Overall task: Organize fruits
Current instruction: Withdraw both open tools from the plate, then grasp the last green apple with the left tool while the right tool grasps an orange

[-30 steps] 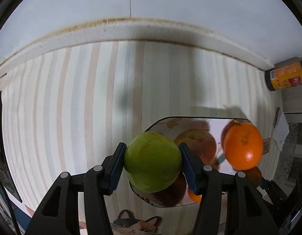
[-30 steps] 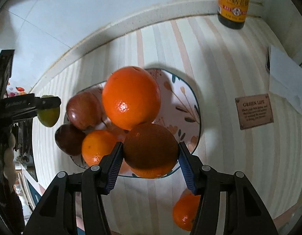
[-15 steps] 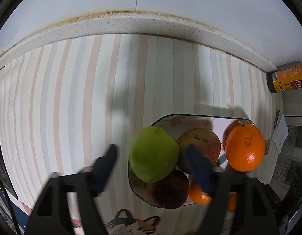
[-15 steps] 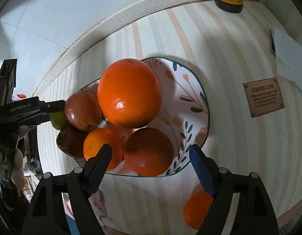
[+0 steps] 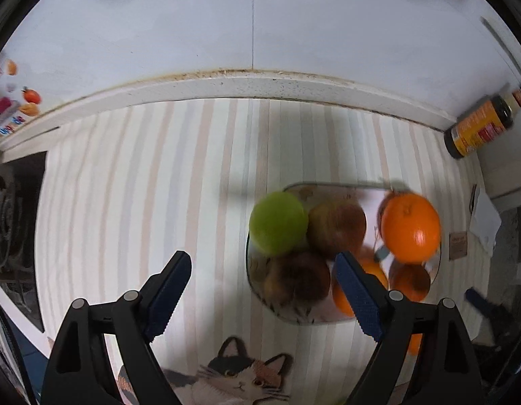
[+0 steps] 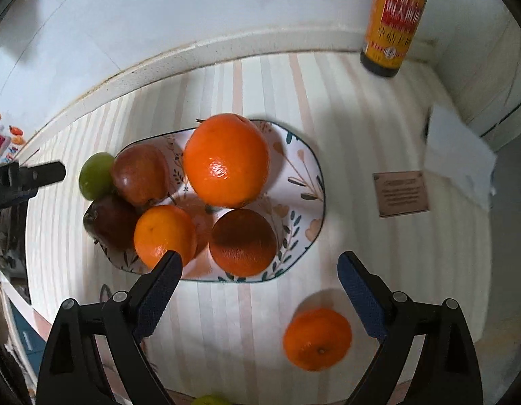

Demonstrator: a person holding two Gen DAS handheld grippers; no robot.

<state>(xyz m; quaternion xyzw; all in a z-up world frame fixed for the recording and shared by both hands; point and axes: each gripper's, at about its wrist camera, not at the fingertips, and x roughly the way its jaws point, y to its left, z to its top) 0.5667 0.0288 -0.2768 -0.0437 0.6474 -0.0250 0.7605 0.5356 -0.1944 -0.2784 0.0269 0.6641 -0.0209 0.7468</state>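
Right claw (image 6: 257,290) opening w/ nothing gripped, left claw (image 5: 264,290) wide & empty; loose mandarin (image 6: 317,338) on table should prob be approached straight down, centred btwn pads.

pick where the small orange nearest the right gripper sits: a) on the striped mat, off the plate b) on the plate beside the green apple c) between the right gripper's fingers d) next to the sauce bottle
a: the small orange lies on the striped mat, clear of the plate rim, and the right gripper, its jaws opening, has nothing between them.
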